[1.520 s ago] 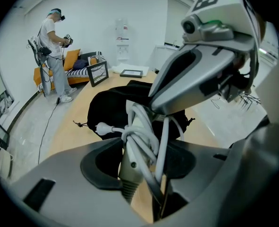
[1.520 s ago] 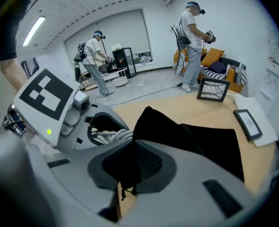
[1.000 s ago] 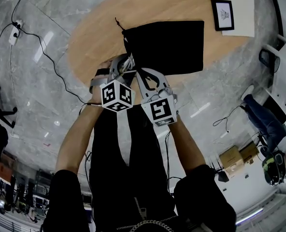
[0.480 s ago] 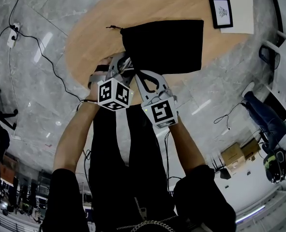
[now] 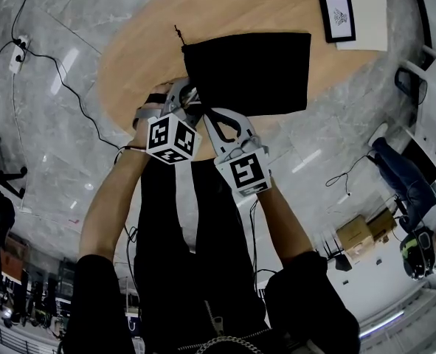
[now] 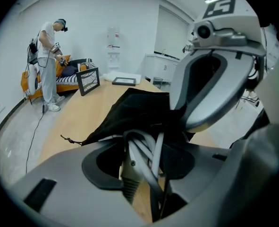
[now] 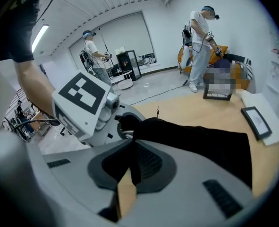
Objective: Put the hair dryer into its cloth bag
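Bag (image 5: 254, 68) axis L-R (mouth L)

Recording lab, open-plan: white walls (image 6: 130, 18), grey marble floor (image 5: 48, 161) with power strip (image 5: 18, 52), oval wooden bench (image 5: 144, 50), other persons (image 7: 201, 44) wearing headsets.

Held side by side (forearms (image 5: 111, 198) outstretched), the left gripper (image 5: 191, 100) is clamped on a white cord (image 6: 146, 150), the right gripper (image 5: 207, 113) on the cloth bag (image 5: 254, 68).
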A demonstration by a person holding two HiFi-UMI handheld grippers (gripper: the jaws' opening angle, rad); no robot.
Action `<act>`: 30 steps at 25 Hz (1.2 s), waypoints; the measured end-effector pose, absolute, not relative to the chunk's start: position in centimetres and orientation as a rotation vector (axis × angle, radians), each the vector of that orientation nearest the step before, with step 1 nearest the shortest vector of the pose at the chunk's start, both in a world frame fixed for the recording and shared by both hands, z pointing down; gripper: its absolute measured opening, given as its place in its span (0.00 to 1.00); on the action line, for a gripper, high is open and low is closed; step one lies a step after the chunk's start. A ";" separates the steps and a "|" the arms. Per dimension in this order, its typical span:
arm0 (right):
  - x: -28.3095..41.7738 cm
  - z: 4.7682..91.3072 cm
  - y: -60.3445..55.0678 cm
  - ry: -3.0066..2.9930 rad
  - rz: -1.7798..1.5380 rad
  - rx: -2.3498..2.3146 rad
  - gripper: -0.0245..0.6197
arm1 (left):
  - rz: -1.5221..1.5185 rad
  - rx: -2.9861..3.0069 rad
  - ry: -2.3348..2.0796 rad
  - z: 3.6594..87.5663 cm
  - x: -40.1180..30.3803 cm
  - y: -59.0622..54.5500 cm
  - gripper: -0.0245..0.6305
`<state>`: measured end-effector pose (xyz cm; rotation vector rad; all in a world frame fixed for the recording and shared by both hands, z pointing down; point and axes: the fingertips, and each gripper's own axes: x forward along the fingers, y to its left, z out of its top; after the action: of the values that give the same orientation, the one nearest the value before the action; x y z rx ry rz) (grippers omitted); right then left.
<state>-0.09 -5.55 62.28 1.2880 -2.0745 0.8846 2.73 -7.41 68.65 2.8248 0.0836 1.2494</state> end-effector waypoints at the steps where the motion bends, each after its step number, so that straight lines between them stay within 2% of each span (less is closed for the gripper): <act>1: -0.1 62.3 -5.5 -2.075 0.888 1.286 0.08 | 1.247 2.826 0.087 68.7 2.9 -7.6 0.35; 21: -0.7 62.1 -4.5 -2.075 0.958 1.300 0.08 | 1.180 2.809 0.095 68.5 4.4 -8.6 0.35; 30: -0.4 62.3 -4.3 -2.068 0.970 1.299 0.08 | 1.215 2.809 0.253 69.6 5.5 -7.4 0.36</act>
<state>-0.35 -4.30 62.34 1.2995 -2.0682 0.9701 5.54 -7.42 69.65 2.8086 0.2529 1.2147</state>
